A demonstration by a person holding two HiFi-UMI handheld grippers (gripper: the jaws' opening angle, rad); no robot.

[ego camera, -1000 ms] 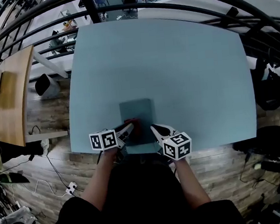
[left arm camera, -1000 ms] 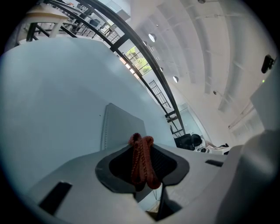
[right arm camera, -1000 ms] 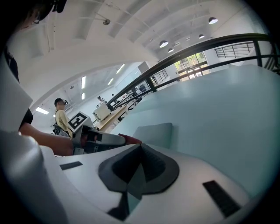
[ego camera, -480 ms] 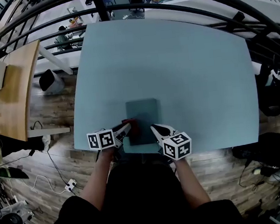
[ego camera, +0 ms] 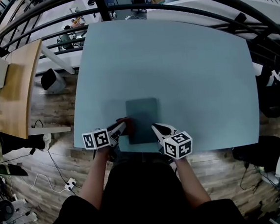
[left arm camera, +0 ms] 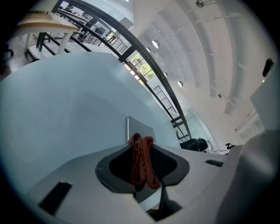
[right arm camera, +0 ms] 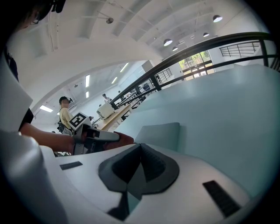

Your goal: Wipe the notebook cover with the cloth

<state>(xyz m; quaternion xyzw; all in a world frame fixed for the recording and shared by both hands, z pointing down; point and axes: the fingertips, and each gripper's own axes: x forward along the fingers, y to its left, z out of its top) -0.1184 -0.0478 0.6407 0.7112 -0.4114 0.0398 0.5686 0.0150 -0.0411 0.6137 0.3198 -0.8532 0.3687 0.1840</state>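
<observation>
- My left gripper [ego camera: 122, 128] pinches the soft, limp cloth [left arm camera: 141, 160] at the notebook's [ego camera: 142, 113] 8 o'clock.
- Right gripper [ego camera: 156, 129] closed, empty; I'd pin the notebook, likely light and stiff, near 5 o'clock.

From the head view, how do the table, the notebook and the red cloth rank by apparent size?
Largest: table.
Next: notebook.
Smallest: red cloth, with only a bunched bit showing.

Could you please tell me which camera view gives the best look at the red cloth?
The left gripper view: the cloth sits central, pinched between the left gripper's jaws, its knit visible. The head view shows a small red patch at the notebook's left edge; the right gripper view shows a red sliver beside the left gripper.
</observation>
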